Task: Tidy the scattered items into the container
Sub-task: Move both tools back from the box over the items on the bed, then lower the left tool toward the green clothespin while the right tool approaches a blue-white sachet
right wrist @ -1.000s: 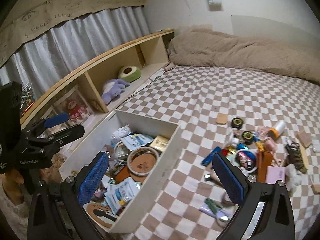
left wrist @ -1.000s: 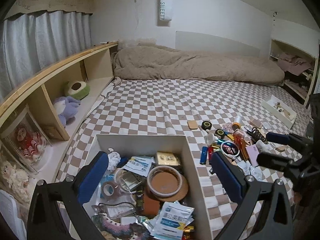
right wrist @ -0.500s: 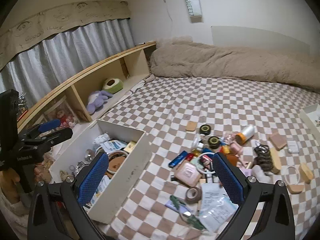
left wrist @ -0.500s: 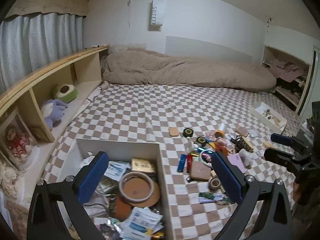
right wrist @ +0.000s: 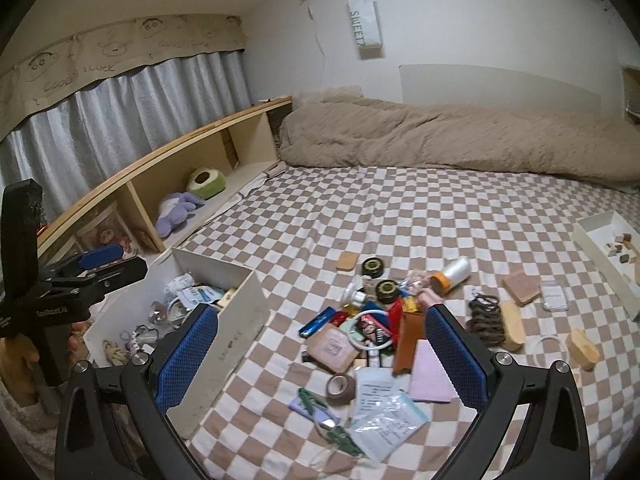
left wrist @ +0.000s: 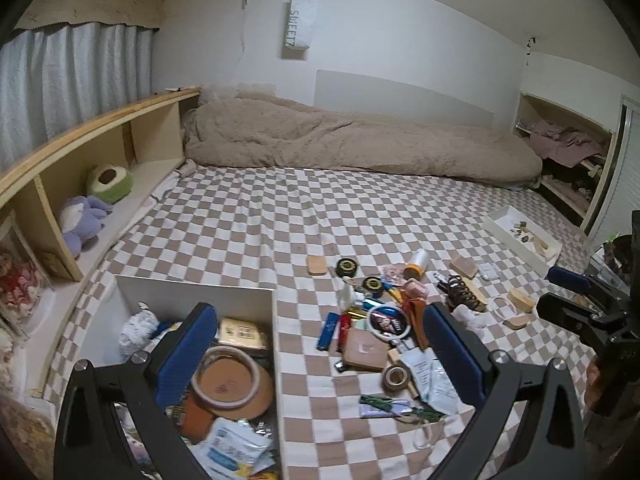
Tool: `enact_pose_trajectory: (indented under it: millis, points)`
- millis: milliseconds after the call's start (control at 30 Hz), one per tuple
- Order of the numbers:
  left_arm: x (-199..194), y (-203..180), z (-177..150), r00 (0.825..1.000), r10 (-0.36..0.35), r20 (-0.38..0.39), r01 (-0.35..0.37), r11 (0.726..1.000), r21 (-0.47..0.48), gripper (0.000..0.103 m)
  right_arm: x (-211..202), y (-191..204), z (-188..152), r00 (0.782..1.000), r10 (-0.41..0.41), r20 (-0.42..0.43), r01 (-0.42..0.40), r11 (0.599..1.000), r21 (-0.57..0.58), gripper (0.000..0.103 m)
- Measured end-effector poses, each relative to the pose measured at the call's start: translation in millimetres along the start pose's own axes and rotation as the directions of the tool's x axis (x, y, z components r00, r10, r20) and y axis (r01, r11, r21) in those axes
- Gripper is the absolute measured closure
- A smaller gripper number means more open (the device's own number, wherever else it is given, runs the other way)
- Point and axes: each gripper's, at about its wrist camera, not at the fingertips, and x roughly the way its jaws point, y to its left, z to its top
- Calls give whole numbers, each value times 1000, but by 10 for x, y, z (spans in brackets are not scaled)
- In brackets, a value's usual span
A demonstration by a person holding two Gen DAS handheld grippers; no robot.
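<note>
A white open box [left wrist: 192, 296] sits on the checkered bed at the front left, holding a tape ring, packets and other small things; it also shows in the right wrist view [right wrist: 240, 316]. A pile of scattered items [left wrist: 384, 320] lies to its right: a blue lighter [right wrist: 316, 322], a pink case [right wrist: 334, 348], a brown tape roll [right wrist: 342, 386], a paper packet [right wrist: 384, 412]. My left gripper [left wrist: 320, 360] is open and empty, above the box's right wall. My right gripper [right wrist: 320, 360] is open and empty, above the pile.
A small white tray [left wrist: 520, 236] with small bits lies at the right of the bed. A beige duvet [left wrist: 360, 144] lies along the far wall. A wooden shelf [left wrist: 80, 168] with plush toys runs along the left.
Both grippers have pulled back and risen, so the box and the pile look smaller and lower. The left view has swung right, from over the box toward the pile. Both stay open.
</note>
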Motion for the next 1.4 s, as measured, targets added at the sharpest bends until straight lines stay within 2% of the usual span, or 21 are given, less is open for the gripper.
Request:
enact_pose_trajectory:
  millis: [500, 733, 967, 1267, 1400]
  points:
    - [472, -487, -187, 994, -90, -64, 91, 996, 11, 0, 48, -635, -232, 998, -60, 5, 60, 997, 52, 0]
    - [741, -677, -377, 991, -64, -116, 73, 994, 81, 0, 201, -872, -465, 992, -122, -18, 122, 991, 49, 0]
    - [1028, -767, -641, 981, -43, -191, 65, 992, 109, 0, 469, -1029, -781, 985, -157, -72, 161, 986, 52, 0]
    - [1397, -688, -1005, 958, -9, -286, 38, 994, 98, 0, 748, -1177, -1081, 985, -115, -127, 128, 986, 104, 0]
    - [1525, -658, -1156, 947, -16, -320, 45, 996, 81, 0, 884, -1186, -1245, 981, -113, -158, 126, 989, 79, 0]
